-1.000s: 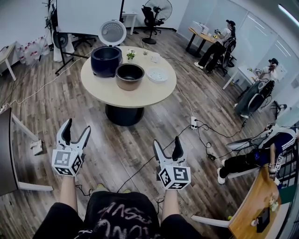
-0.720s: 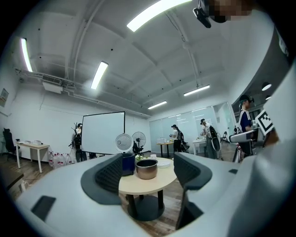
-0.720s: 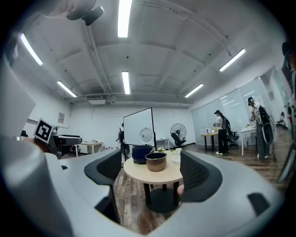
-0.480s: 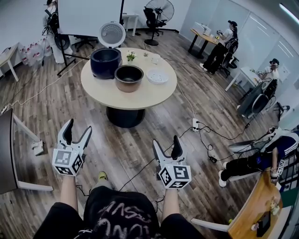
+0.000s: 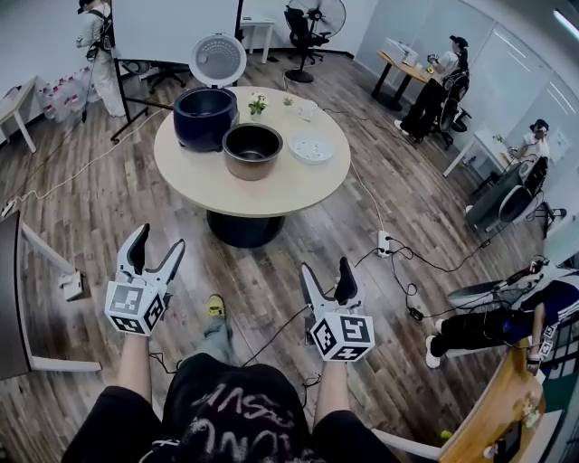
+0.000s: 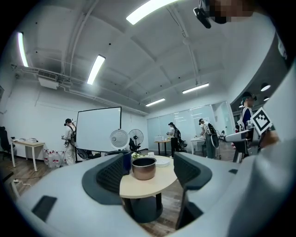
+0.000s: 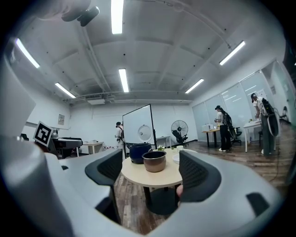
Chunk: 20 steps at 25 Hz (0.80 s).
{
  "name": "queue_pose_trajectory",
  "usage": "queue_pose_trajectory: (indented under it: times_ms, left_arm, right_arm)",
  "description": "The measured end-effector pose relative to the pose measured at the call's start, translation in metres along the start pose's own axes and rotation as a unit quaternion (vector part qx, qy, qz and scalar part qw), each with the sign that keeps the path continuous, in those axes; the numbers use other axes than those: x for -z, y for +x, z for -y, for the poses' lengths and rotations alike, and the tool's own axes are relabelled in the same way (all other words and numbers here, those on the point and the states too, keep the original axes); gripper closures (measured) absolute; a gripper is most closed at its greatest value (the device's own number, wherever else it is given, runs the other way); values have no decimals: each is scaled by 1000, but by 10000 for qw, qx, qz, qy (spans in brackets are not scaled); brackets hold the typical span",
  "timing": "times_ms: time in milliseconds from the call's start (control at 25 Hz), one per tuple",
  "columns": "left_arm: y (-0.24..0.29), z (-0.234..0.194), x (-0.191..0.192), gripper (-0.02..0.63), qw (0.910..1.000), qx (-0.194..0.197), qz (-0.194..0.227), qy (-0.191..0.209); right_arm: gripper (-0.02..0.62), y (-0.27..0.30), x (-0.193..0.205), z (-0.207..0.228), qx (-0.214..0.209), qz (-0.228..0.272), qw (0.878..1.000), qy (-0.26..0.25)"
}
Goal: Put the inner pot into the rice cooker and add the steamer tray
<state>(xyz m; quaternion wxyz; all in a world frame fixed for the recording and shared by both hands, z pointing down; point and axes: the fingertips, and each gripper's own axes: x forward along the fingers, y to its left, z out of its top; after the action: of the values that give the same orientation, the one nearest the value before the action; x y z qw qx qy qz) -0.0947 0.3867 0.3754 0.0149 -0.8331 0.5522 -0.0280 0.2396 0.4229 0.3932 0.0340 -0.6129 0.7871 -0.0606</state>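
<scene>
Wooden floor (image 5: 99, 212) ran to a round table (image 5: 271, 192) at twelve o'clock, where the inner pot (image 5: 252, 149) stood at four o'clock of the rice cooker (image 5: 205, 116). The left gripper (image 5: 156, 244) and right gripper (image 5: 325, 270) gaped empty. The pot's stiff, smooth metal looked slippery, and the rim seemed the best hold.

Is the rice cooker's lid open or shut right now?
Open: the lid stands upright behind the rice cooker, leaving its cavity exposed.

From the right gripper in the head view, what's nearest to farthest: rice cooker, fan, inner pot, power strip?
1. power strip, on the floor ahead of the right gripper.
2. inner pot, mid-table.
3. rice cooker, behind it, leftward.
4. fan, the room's far end.
</scene>
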Motion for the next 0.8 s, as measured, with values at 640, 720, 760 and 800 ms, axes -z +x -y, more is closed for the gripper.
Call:
queue_pose_trajectory:
  times_ms: [640, 720, 760, 800]
  left_arm:
    - [176, -86, 14, 262, 9982, 267, -430, -333]
    - [204, -99, 18, 262, 9975, 344, -507, -357]
    - [219, -105, 20, 262, 9971, 386, -540, -373]
    - [234, -112, 22, 262, 9967, 433, -569, -394]
  right_arm:
    - [211, 175, -1, 28, 228, -383, 9990, 72]
    - [213, 207, 0, 33, 284, -435, 9985, 143]
    - [214, 223, 0, 35, 308, -455, 9983, 182]
    - [215, 239, 1, 37, 327, -481, 9981, 197]
